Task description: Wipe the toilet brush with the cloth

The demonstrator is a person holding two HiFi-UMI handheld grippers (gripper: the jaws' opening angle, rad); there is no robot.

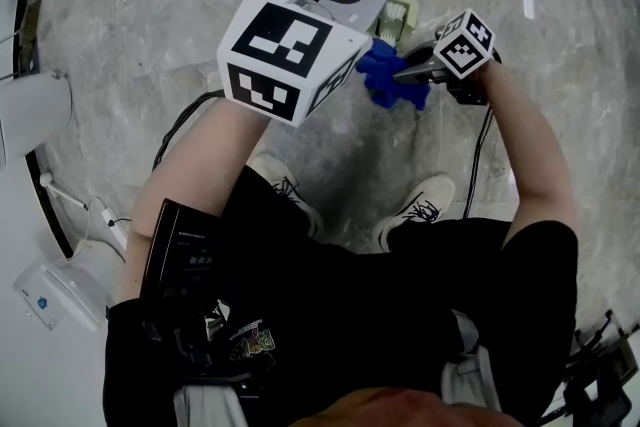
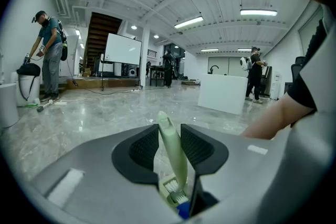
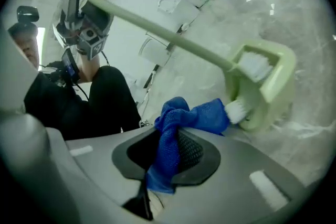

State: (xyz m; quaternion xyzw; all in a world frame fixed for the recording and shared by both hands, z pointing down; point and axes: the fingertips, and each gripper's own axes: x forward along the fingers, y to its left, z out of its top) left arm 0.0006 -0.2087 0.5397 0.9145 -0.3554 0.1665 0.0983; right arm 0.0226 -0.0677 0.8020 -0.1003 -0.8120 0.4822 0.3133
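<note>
The left hand-held gripper [image 2: 170, 136] is clamped on the slim handle of the pale green plastic toilet brush [image 2: 173, 157] and holds it aloft over the grey marble floor [image 1: 150, 15], with the brush head [image 3: 262, 81] hanging at the far, lower end. The right hand-held gripper [image 3: 168, 149] is closed on a bunched blue mesh cloth [image 3: 197, 115], whose free fold touches the white bristles [image 3: 237, 110] at the underside of the head. The main risk lies in the left grip: the handle is narrow and smooth and is pinched near its top, so a sideways push from the cloth would work on a long lever, and the brush could twist between the pads or slide down and drop to the floor. The cloth is a second weak point. Only a small wad sits between the right jaws, and most of it trails forward, so stiff bristles could snag the mesh and pull it loose on a drag stroke. There is also a coverage problem: the cloth meets only one corner of the head, and the hooped frame round the bristles could keep it off the inner faces. A light stroke running along the handle's line would probably be safest.
</note>
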